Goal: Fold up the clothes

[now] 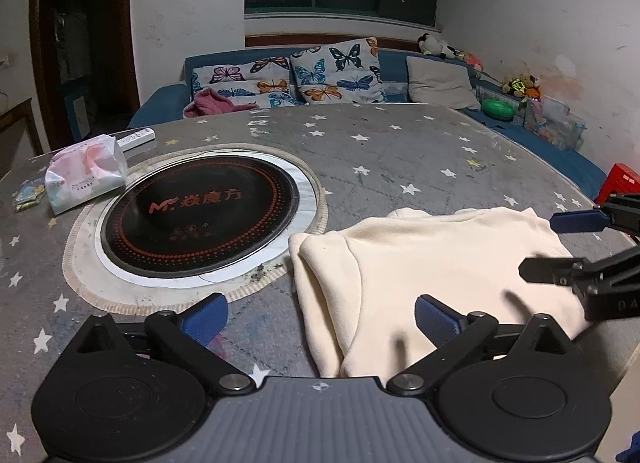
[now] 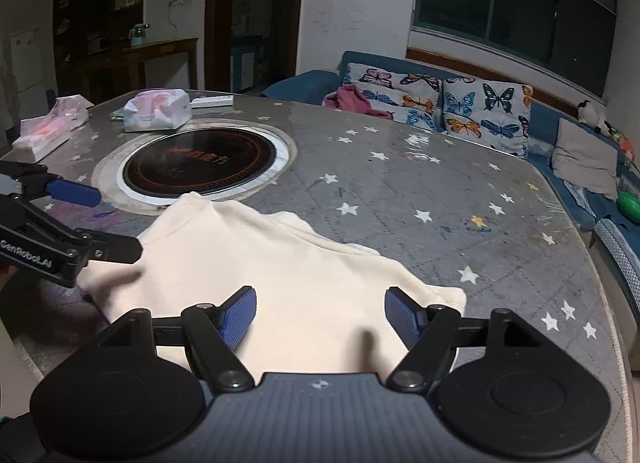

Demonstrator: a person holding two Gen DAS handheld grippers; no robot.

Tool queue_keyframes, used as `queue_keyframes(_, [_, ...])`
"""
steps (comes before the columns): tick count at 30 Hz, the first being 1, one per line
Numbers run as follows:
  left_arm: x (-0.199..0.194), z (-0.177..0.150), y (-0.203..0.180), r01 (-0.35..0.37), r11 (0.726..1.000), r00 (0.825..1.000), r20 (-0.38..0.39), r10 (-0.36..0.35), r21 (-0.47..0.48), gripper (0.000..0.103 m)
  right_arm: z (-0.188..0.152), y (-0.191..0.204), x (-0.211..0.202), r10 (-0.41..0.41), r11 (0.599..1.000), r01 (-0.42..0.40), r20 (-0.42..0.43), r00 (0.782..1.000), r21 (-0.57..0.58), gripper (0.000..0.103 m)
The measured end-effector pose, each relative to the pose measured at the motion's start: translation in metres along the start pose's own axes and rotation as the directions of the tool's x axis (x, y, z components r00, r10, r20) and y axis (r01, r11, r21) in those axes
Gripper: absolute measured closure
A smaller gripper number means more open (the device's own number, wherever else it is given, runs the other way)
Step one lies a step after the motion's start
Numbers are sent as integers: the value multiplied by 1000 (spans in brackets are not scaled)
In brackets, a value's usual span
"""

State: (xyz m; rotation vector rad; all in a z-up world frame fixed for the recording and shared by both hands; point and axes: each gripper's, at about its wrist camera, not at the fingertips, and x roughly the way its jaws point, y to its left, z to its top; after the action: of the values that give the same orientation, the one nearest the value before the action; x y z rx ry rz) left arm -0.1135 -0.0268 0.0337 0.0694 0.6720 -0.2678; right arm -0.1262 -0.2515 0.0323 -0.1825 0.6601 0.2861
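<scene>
A cream garment (image 1: 432, 275) lies folded on the grey star-patterned table (image 1: 400, 159), near its front edge. It also shows in the right wrist view (image 2: 288, 271). My left gripper (image 1: 320, 319) is open and empty, above the garment's left edge. My right gripper (image 2: 320, 315) is open and empty, above the garment's near right part. The right gripper shows at the right of the left wrist view (image 1: 544, 245), over the garment's right side. The left gripper shows at the left of the right wrist view (image 2: 108, 223), over the garment's left corner.
A round black induction hob (image 1: 196, 219) is set in the table left of the garment. A tissue pack (image 1: 86, 175) and a white remote (image 1: 134, 139) lie at the far left. Another tissue pack (image 2: 48, 131) lies further left. A blue sofa with butterfly cushions (image 1: 320, 75) stands behind.
</scene>
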Motion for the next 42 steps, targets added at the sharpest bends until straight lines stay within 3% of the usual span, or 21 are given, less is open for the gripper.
queue_keyframes(8, [0, 1, 3, -5, 1000, 1000, -4, 5, -23, 0, -2, 19, -5, 27, 998, -27, 10, 1000, -50, 18])
queue_keyframes(18, [-3, -1, 11, -28, 998, 1000, -8, 27, -52, 0, -6, 57, -9, 102, 983, -101, -2, 995, -154, 17])
queue_keyframes(29, [-9, -1, 44, -72, 985, 997, 5, 73, -158, 0, -12, 113, -14, 193, 910, -181, -7, 981, -372, 18])
queue_keyframes(33, [-10, -1, 54, -63, 976, 998, -4, 64, -207, 0, -11, 135, -8, 198, 870, -184, -18, 980, -457, 25])
queue_keyframes(38, [-11, -2, 63, -20, 964, 1000, -1, 20, -266, 0, -10, 154, 4, 193, 841, -186, -39, 980, -509, 47])
queue_keyframes(42, [-10, 0, 72, 42, 935, 999, -9, -48, -352, 0, -8, 161, 13, 181, 830, -179, -49, 982, -529, 63])
